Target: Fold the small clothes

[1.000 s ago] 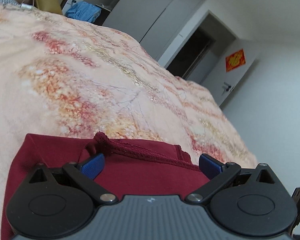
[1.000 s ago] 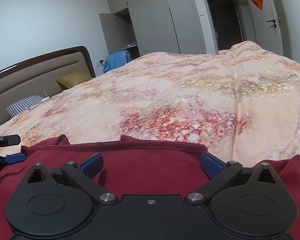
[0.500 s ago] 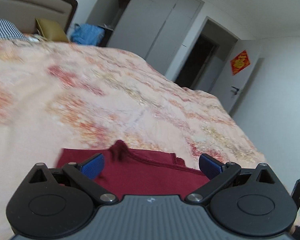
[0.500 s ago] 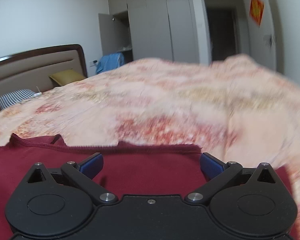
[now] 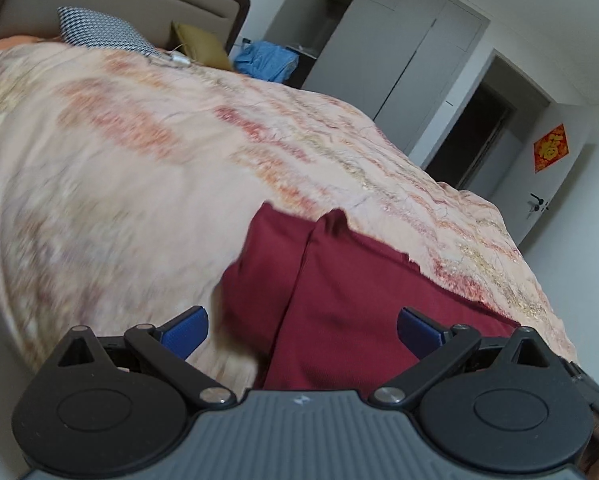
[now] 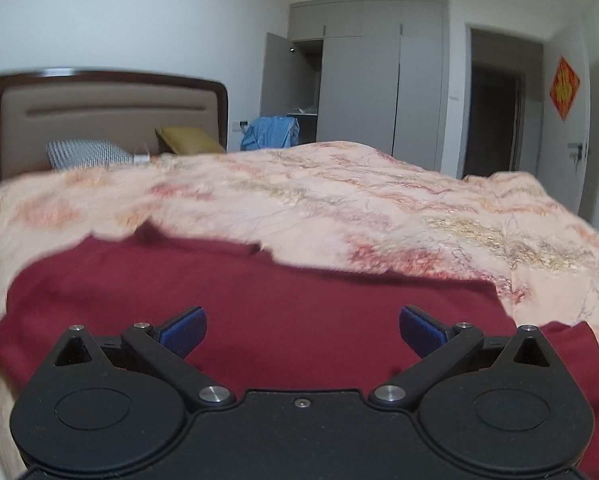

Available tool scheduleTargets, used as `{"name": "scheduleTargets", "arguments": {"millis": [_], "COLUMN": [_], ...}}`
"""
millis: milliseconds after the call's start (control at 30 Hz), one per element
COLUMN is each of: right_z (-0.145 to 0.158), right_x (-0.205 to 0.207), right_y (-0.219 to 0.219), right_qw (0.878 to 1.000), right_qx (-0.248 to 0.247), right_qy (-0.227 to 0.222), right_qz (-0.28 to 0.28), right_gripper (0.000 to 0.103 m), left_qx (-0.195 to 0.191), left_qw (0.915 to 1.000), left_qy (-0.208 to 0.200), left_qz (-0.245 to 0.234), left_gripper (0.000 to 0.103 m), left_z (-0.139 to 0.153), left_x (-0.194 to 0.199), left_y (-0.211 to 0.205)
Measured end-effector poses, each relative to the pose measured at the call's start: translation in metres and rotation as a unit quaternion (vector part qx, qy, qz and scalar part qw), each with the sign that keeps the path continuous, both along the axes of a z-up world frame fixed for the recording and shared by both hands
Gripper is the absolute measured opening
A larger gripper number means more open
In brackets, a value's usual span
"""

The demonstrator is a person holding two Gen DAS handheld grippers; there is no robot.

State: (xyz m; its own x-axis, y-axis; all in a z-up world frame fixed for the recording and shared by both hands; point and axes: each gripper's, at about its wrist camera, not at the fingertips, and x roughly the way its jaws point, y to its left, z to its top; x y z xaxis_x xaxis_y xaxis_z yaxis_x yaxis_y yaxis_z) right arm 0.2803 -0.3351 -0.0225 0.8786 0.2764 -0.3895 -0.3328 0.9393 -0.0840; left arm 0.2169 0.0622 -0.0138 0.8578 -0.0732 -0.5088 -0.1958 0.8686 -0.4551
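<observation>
A dark red garment (image 5: 339, 280) lies flat on the peach floral bedspread (image 5: 139, 160), with a fold line running along its left part. My left gripper (image 5: 302, 330) is open and empty, raised above the garment's left edge. In the right wrist view the same garment (image 6: 259, 300) spreads wide below my right gripper (image 6: 302, 330), which is open and empty above it. Neither gripper touches the cloth.
A padded headboard (image 6: 107, 112), a checked pillow (image 6: 83, 152) and a mustard cushion (image 6: 187, 138) are at the bed's far end. A blue cloth (image 6: 271, 132) hangs by the open wardrobe (image 6: 359, 80). A dark doorway (image 6: 495, 120) is at the right.
Both grippers have lifted up and back from the garment, so more of it and the room shows. The left view has swung toward the garment's left edge.
</observation>
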Motion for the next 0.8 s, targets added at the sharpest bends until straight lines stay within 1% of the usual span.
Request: {"name": "scheduleTargets", "arguments": {"millis": [67, 167, 233, 300, 400, 533, 633, 700, 800], "right_z": [-0.008, -0.02, -0.028, -0.039, -0.05, -0.053, -0.053, -0.054, -0.055], "right_x": [-0.013, -0.029, -0.037, -0.044, -0.055, -0.06, -0.062, -0.063, -0.065], "right_y": [0.008, 0.007, 0.002, -0.003, -0.01, -0.01, -0.009, -0.01, -0.012], "right_qw": [1.0, 0.999, 0.999, 0.999, 0.997, 0.996, 0.996, 0.996, 0.996], "right_qx": [-0.023, -0.034, -0.021, 0.004, 0.034, 0.033, 0.03, 0.033, 0.043], "right_qy": [-0.009, -0.019, -0.022, -0.025, -0.047, -0.062, -0.067, -0.066, -0.064], "right_qz": [-0.009, -0.018, -0.026, -0.035, -0.043, -0.047, -0.049, -0.048, -0.046], "right_gripper": [0.102, 0.103, 0.103, 0.103, 0.103, 0.103, 0.103, 0.103, 0.103], "left_qx": [0.004, -0.003, -0.012, -0.02, -0.029, -0.023, -0.023, -0.03, -0.056], "left_qw": [1.0, 1.0, 0.9999, 0.9997, 0.9994, 0.9991, 0.9988, 0.9981, 0.9962], "left_qy": [0.0, 0.0, 0.0, 0.003, 0.01, 0.018, 0.014, 0.009, -0.003], "left_qz": [0.001, -0.005, -0.008, -0.01, -0.018, -0.03, -0.042, -0.053, -0.067], "left_gripper": [0.103, 0.103, 0.103, 0.103, 0.103, 0.103, 0.103, 0.103, 0.103], "left_z": [-0.004, -0.011, -0.016, -0.024, -0.034, -0.041, -0.043, -0.044, -0.048], "left_x": [-0.011, -0.022, -0.025, -0.026, -0.024, -0.025, -0.025, -0.025, -0.026], "left_y": [-0.001, -0.002, -0.003, -0.006, -0.011, -0.021, -0.028, -0.031, -0.033]}}
